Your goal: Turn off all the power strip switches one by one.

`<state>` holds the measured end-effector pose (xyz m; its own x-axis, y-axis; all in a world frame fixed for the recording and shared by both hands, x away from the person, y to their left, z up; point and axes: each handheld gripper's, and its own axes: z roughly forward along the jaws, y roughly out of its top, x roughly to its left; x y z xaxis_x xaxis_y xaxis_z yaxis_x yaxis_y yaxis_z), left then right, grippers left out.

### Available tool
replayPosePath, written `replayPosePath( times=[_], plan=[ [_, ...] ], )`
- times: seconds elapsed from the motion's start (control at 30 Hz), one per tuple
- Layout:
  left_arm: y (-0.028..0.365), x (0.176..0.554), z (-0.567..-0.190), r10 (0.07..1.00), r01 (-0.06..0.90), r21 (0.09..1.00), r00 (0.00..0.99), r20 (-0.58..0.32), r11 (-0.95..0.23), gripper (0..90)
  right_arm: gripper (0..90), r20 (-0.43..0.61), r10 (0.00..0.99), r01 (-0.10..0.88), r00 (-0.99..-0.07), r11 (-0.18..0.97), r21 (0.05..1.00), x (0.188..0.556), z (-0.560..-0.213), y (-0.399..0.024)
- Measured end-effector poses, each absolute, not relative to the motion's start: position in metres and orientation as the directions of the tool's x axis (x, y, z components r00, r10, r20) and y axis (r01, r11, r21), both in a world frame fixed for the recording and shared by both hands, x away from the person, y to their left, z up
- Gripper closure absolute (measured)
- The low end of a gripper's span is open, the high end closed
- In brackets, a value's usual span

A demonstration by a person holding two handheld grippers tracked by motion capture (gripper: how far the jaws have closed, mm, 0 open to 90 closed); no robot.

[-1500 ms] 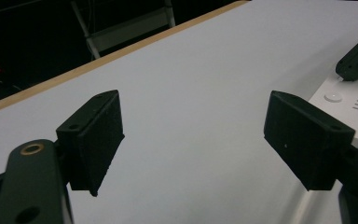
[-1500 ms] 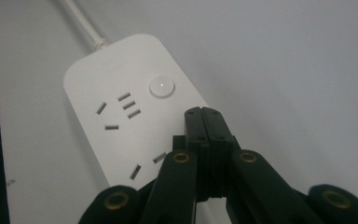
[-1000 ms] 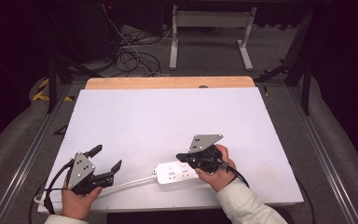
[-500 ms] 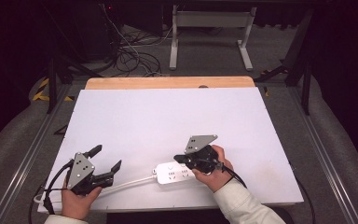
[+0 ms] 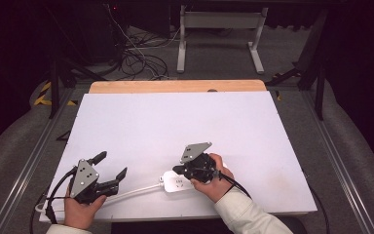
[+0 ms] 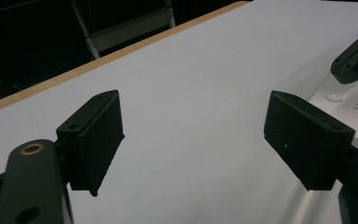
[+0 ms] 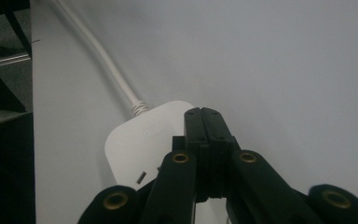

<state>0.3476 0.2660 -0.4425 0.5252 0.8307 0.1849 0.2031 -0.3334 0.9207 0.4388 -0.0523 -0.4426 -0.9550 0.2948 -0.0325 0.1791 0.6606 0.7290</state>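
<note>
since the earlier pictures little has been shifted: the right gripper (image 5: 179,170) has been eased slightly toward the person's left along the power strip (image 5: 179,183), while the left gripper (image 5: 111,168) has been kept where it was.

the white table (image 5: 175,122) is taken first, as the largest thing. the power strip is laid near its front edge, roughly midway between the two hands, with its long axis running left to right across the table. its white cord (image 5: 136,188) is led off from its left end toward the left hand (image 5: 80,209).

the right gripper is held directly over the strip, its jaws pressed together with nothing seen between them; in the right gripper view the closed tips (image 7: 204,116) are pointed down onto the strip's top face (image 7: 142,135), near the end where the cord (image 7: 100,58) enters (contact can't be told for certain).

the left gripper is held wide apart and empty, off to the left of the strip and apart from it; in its own view the strip's corner (image 6: 349,100) is seen just beyond its right-hand jaw.

the right hand (image 5: 213,181) is judged the nearer, being already on the strip, so any press or push would likely be made along that left-right axis.
</note>
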Motion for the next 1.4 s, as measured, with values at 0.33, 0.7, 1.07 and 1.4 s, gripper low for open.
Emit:
replayPosePath(
  times=[0.33,0.7,1.07,1.4],
  plan=[
    [0.266,0.347,-0.442,0.831,0.203,0.921,0.525,0.185,-0.333,20.3,90.0,-0.025,0.293,0.191,-0.956,0.683,0.705,0.441,-0.451,-0.046],
    [0.266,0.347,-0.442,0.831,0.201,0.921,0.524,0.185,-0.332,20.3,90.0,-0.027,0.296,0.197,-0.955,0.698,0.688,0.441,-0.453,-0.046],
    [0.266,0.347,-0.442,0.830,0.201,0.922,0.527,0.184,-0.332,20.3,90.0,-0.035,0.302,0.199,-0.953,0.705,0.681,0.441,-0.455,-0.046],
    [0.265,0.346,-0.442,0.831,0.204,0.922,0.526,0.180,-0.328,20.3,90.0,-0.023,0.303,0.207,-0.953,0.703,0.681,0.442,-0.456,-0.046]
  ],
)
